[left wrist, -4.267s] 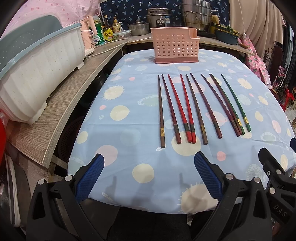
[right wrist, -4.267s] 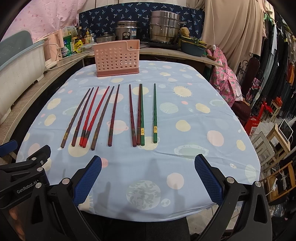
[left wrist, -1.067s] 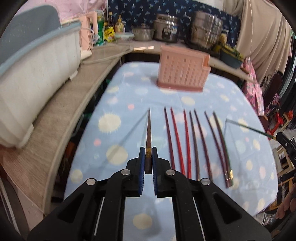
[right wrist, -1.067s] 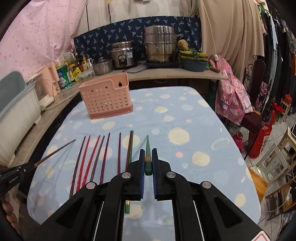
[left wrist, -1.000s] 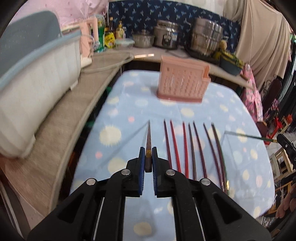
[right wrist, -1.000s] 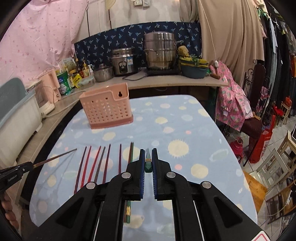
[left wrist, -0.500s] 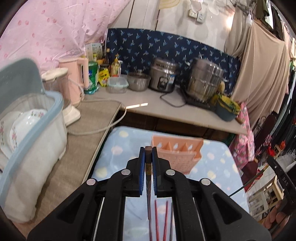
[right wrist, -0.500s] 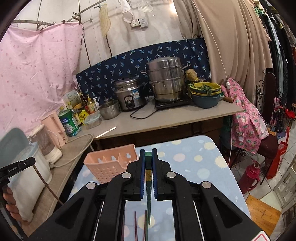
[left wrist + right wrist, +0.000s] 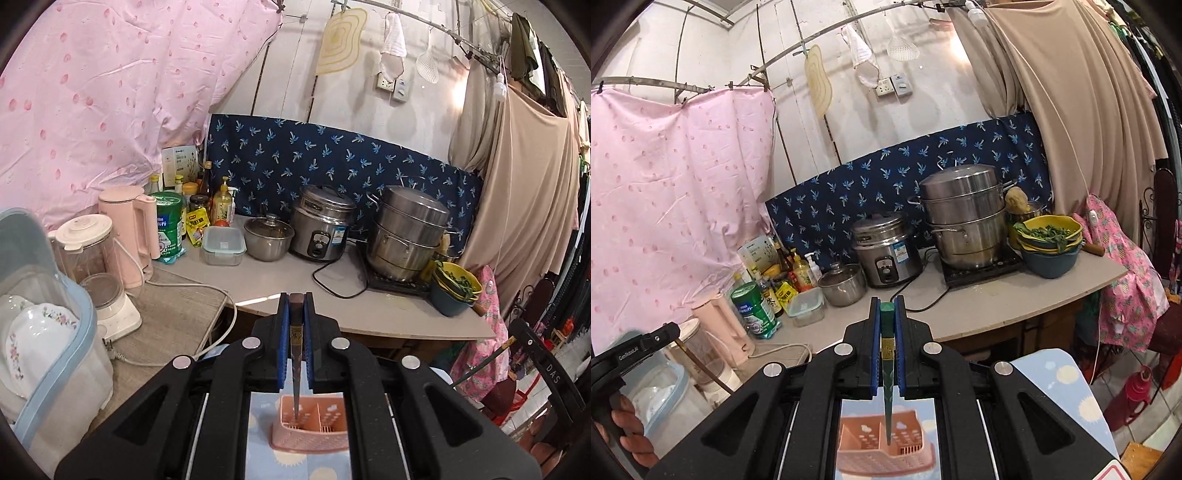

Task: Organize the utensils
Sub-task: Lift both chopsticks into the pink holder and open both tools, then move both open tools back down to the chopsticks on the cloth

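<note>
brown chopstick: upright, tip over pink basket | green chopstick: upright, tip over basket

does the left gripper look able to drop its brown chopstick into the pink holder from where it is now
Probably yes. The left gripper holds the brown chopstick tip down, right over an open compartment of the pink utensil holder. Nothing shows between tip and opening, though whether the tip is already inside is unclear.

wall: pale, scuffed, socket on it | pink sheet hung at left | navy patterned cloth behind the grey counter | beige curtain at right | rail overhead | bulb lit near the curtain
</note>
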Demonstrator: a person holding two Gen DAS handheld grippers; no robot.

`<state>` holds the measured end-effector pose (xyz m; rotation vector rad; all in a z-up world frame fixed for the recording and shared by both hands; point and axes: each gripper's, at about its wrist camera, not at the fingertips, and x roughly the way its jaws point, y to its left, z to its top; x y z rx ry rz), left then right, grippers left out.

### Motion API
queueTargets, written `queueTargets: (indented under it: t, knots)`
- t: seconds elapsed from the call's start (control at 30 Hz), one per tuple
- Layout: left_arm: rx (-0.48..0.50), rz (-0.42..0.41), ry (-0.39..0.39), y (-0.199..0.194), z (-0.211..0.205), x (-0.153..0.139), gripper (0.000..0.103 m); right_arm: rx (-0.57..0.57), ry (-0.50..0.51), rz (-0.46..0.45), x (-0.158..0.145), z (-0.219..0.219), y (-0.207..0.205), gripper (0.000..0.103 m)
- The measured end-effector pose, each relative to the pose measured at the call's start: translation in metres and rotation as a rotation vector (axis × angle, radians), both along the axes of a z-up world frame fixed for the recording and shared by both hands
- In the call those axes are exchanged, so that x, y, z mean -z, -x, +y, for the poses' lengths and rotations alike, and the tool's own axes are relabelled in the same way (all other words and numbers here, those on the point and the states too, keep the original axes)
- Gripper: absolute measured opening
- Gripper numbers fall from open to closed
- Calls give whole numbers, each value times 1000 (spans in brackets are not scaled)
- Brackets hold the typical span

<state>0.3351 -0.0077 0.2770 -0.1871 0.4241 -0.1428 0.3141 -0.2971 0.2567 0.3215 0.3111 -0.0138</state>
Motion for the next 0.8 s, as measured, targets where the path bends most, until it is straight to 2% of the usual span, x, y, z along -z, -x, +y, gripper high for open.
queueTargets:
  t: [0.1, 0.23, 0.37, 0.53, 0.57, 0.63, 0.67, 0.7, 0.8]
  knots:
    - [-6, 8, -12, -16, -5, 12, 7, -5, 3, 31, 13, 2, -20, 7]
    - [-4, 40, -35, -30, -8, 40, 7, -14, -3, 93, 44, 1, -39, 7]
    - [10, 79, -36, -40, -8, 66, 7, -18, -17, 160, 80, 1, -48, 7]
    - [26, 120, -48, -49, -9, 92, 8, -32, 1, 200, 102, 5, -51, 9]
    - [23, 120, -54, -49, -9, 94, 11, -28, 10, 200, 105, 8, -50, 11]
    - [15, 114, -58, -47, -8, 98, 31, -24, 25, 200, 106, 11, -47, 18]
    - [11, 110, -58, -45, -7, 98, 35, -21, 26, 197, 105, 11, -45, 21]
    - [7, 103, -57, -42, -5, 98, 39, -17, 26, 188, 102, 11, -40, 28]
    - [4, 106, -67, -33, -2, 96, 42, -3, 38, 159, 95, 11, -25, 36]
